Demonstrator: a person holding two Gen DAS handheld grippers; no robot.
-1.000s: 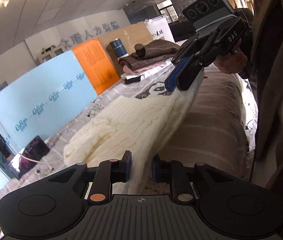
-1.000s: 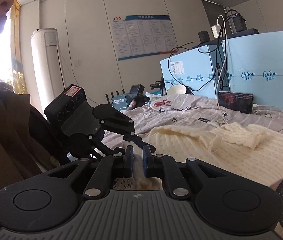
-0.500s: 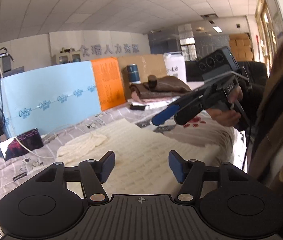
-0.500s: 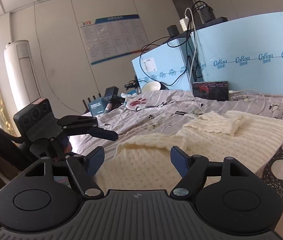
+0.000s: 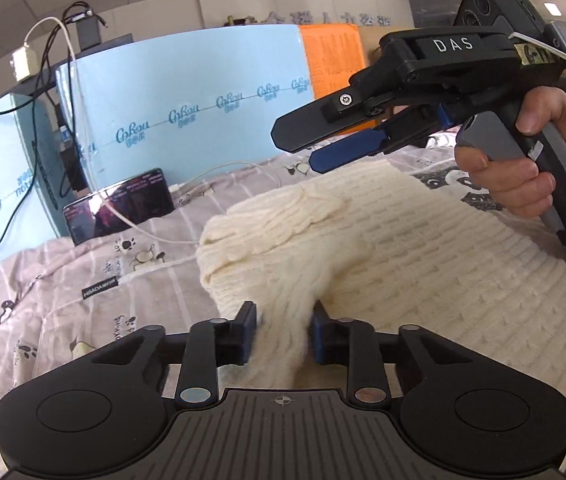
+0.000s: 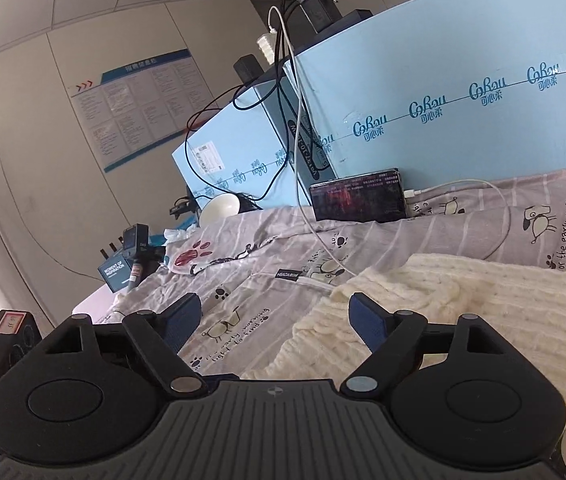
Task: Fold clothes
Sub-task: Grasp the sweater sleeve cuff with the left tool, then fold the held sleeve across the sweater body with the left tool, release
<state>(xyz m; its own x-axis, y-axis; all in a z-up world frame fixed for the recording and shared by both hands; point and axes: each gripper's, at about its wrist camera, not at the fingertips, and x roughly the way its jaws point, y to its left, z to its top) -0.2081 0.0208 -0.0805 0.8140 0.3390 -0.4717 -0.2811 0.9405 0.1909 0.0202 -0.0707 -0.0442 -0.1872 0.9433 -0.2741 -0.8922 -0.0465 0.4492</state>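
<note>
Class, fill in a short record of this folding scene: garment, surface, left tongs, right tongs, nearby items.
garment: cream knit sweater, lying on the bed
surface: bedsheet, grey-pink with cartoon prints
left tongs: closed on a bunched fold of the sweater
right tongs: open, above the sweater's edge, holding nothing
nearby items: phone with white cable, leaning on blue foam boards

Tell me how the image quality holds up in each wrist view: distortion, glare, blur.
Left wrist view: strong fisheye bending of the blue panel; cream sweater sharp, blurring between the left gripper. Right wrist view: same barrel warp, dark corners; the phone screen shows reflections; right gripper crisp.
</note>
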